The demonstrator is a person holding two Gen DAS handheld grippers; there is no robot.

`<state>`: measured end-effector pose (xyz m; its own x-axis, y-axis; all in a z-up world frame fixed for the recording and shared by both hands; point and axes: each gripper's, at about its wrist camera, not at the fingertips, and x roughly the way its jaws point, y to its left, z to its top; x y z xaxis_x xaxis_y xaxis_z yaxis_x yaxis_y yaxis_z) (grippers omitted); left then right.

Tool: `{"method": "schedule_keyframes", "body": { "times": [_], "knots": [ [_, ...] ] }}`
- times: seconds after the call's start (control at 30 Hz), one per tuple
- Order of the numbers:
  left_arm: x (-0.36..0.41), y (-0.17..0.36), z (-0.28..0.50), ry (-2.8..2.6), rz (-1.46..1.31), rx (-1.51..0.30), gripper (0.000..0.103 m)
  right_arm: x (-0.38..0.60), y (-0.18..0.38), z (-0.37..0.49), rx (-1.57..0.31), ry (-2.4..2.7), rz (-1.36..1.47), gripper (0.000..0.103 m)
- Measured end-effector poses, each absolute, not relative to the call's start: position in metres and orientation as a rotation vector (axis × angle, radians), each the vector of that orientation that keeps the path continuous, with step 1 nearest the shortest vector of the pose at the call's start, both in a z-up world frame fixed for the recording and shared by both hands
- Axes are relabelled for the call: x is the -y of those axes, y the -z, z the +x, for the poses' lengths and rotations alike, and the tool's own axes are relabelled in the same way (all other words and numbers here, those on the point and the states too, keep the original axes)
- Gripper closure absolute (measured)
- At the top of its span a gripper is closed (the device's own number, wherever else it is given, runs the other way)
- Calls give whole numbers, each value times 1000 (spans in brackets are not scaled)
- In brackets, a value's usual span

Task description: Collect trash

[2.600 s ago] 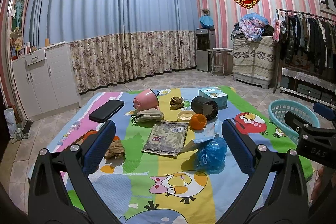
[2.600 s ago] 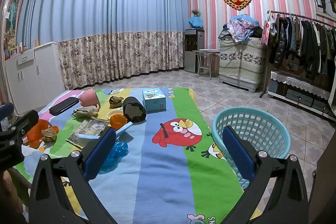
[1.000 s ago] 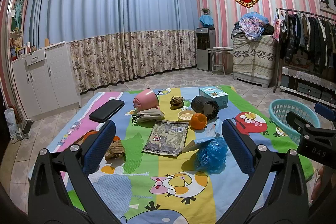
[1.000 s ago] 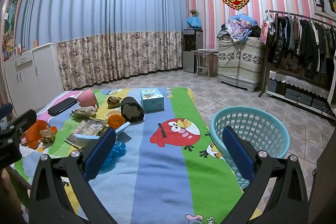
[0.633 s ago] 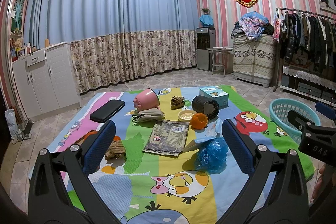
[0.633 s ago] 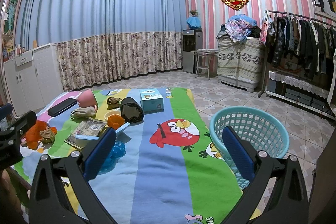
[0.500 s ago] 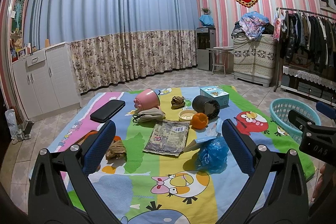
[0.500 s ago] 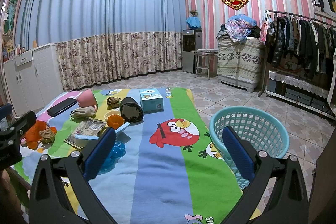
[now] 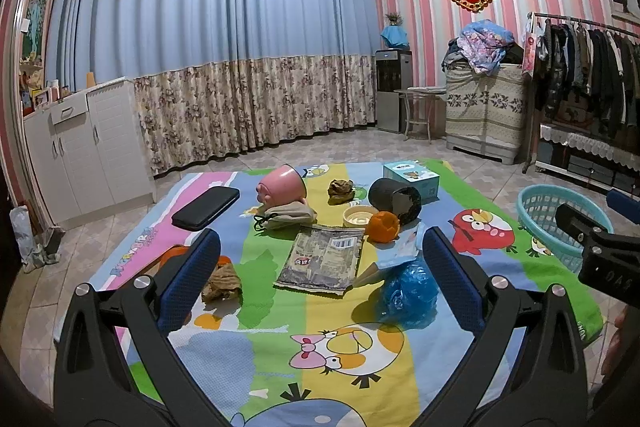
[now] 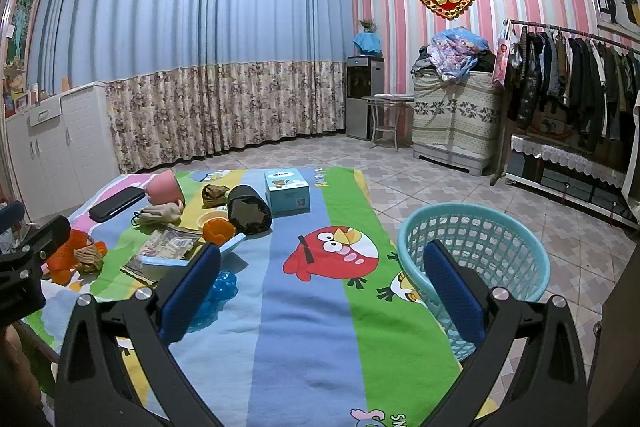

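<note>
Perforated plastic basket (image 10: 476, 247), crinkly blue bag (image 9: 408, 293)

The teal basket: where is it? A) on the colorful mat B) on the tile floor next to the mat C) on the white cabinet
B: the teal basket sits on the tile floor at the edge of the colorful mat, empty.

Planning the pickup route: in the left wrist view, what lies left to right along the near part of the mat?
Brown crumpled scrap → flat snack wrapper → blue plastic bag → teal basket, off the mat's right edge.
</note>
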<state>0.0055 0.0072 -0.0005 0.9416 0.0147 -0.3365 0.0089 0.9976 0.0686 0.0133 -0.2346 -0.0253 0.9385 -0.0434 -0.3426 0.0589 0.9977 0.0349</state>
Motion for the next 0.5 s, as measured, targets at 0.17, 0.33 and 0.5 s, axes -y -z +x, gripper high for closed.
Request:
{"method": "schedule_keyframes", "body": {
  "times": [0.17, 0.33, 0.5],
  "knots": [
    [-13, 3, 9, -11, 74, -347, 5, 238, 26, 13, -356, 52, 51, 4],
    [-18, 3, 11, -23, 80, -342, 5, 245, 25, 13, -362, 60, 51, 4],
    [-25, 6, 16, -27, 77, -354, 5, 248, 29, 17, -381, 71, 67, 4]
  ]
}}
